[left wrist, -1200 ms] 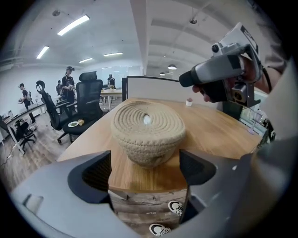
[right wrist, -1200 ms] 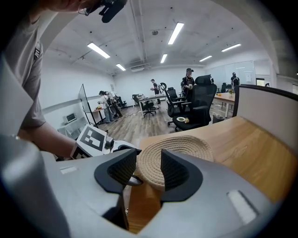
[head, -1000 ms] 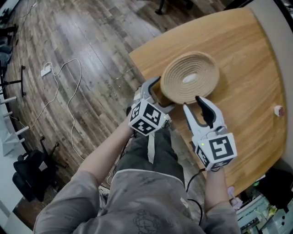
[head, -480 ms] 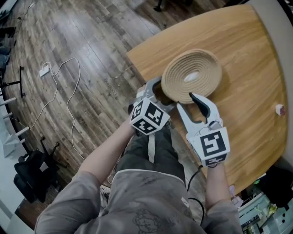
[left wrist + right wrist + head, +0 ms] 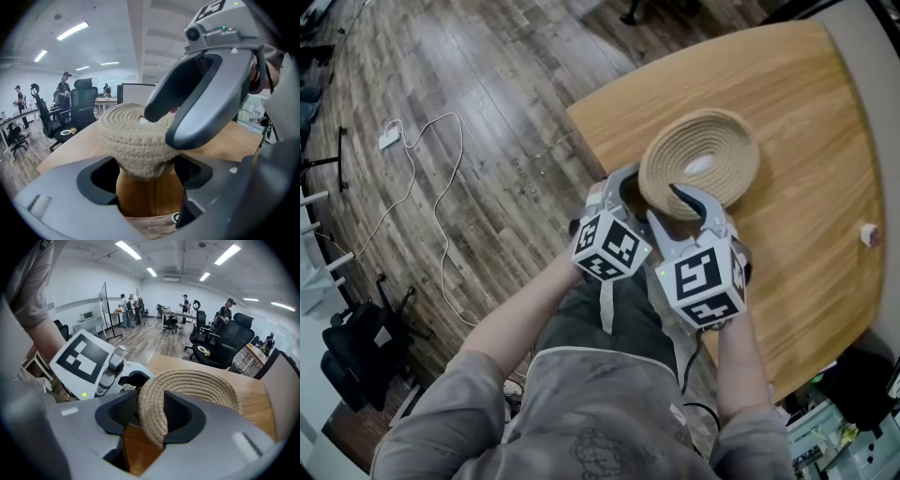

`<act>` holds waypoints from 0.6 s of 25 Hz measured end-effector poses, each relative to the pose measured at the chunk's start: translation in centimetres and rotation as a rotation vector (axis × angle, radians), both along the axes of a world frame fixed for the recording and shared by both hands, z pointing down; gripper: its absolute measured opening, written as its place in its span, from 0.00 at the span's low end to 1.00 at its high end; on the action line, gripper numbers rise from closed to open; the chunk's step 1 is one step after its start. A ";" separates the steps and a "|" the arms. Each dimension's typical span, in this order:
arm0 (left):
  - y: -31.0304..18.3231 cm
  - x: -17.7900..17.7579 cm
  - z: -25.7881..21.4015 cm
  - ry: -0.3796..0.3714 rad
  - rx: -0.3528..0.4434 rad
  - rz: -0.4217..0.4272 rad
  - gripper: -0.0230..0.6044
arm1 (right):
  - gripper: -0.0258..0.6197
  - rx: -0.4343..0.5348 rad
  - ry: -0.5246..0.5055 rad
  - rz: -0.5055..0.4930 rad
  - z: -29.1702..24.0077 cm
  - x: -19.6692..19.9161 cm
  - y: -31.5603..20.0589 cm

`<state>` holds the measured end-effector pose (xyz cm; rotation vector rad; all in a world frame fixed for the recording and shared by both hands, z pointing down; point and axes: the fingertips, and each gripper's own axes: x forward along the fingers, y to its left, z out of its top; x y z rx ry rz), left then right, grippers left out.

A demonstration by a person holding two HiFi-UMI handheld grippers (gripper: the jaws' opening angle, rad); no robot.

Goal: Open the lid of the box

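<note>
The box is a round wooden body (image 5: 146, 194) under a coiled-rope lid (image 5: 701, 161), and it stands near the table's front left corner. My left gripper (image 5: 633, 189) reaches under the lid. Its jaws are closing, and the pads lie against both sides of the wooden body (image 5: 146, 194). My right gripper (image 5: 667, 206) is shut on the lid's near rim. In the right gripper view the rope rim (image 5: 151, 414) is pinched between the two black pads. The lid (image 5: 133, 133) still covers the body.
The wooden table (image 5: 811, 103) curves away to the right, with a small white and red object (image 5: 866, 234) near its right edge. A white cable (image 5: 441, 187) lies on the plank floor at the left. Office chairs and people (image 5: 225, 315) are far behind.
My right gripper has swung left from beside the box onto the lid's near rim and has shut on it. My left gripper has stayed at the box body.
</note>
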<state>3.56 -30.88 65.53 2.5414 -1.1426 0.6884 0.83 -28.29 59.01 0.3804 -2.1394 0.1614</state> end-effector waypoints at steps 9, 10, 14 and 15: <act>0.0 -0.1 0.0 0.000 0.009 0.004 0.62 | 0.31 0.092 0.149 -0.042 1.6 -0.2 -0.1; 0.0 -0.1 0.0 0.000 0.007 0.003 0.62 | 0.30 0.109 0.155 -0.044 1.7 -0.2 -0.1; 0.0 -0.1 0.0 0.001 0.004 0.004 0.62 | 0.27 0.138 0.138 -0.054 1.5 -0.2 0.1; 0.0 -0.1 0.0 0.001 0.005 0.004 0.61 | 0.25 0.140 0.125 -0.055 1.4 -0.2 0.2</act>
